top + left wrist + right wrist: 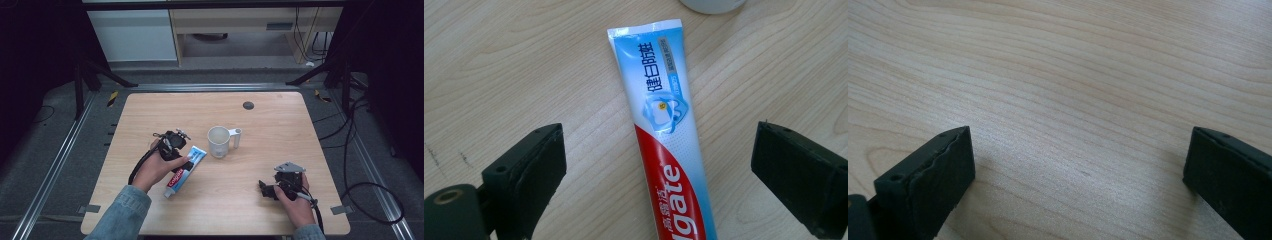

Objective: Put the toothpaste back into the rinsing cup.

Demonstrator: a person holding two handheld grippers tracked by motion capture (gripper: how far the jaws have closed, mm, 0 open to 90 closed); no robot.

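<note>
A pale wooden table [280, 130] stands on a dark grey floor, with a white cabinet and a light wooden shelf unit behind it. On the table, left of centre, lies a Colgate toothpaste tube [184, 171], flat on the wood, its cap end towards the person and its crimped end just beside a white mug [219, 141] (the handle points right). The left gripper [186, 161] hangs over the middle of the tube; in the left gripper view its jaws stand wide apart, one on either side of the tube [668, 135], touching nothing as far as the view lets me judge. The right gripper [266, 189] rests well apart near the table's right front, its jaws spread over bare wood, holding nothing.
</note>
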